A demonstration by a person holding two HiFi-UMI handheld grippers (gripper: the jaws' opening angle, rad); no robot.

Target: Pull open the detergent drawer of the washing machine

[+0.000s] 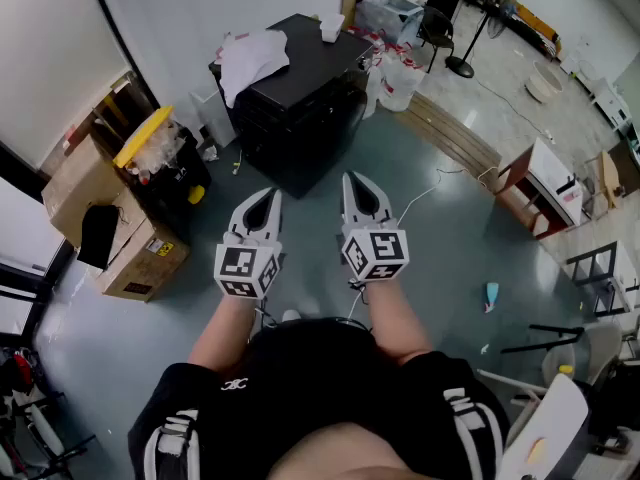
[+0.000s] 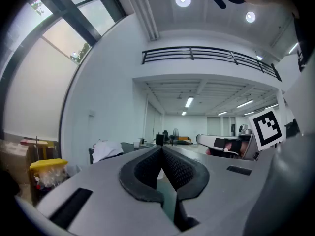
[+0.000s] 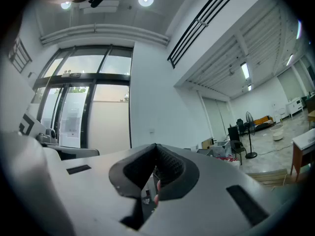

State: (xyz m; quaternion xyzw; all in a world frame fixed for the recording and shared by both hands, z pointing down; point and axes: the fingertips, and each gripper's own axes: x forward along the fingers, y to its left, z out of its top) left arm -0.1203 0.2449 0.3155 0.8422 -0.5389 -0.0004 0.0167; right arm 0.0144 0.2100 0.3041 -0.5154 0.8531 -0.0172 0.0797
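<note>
Forearms [image 1: 398,323] are holding the left gripper [image 1: 268,198] and right gripper [image 1: 352,183] level, both clenched on nothing. No washing machine is showing, so the task is not starting yet; the next move is finding its drawer.

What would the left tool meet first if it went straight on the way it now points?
Probably the black cabinet bearing the white cloth, straight ahead of the left tool; it might skim above its top, as depth is unclear.
</note>
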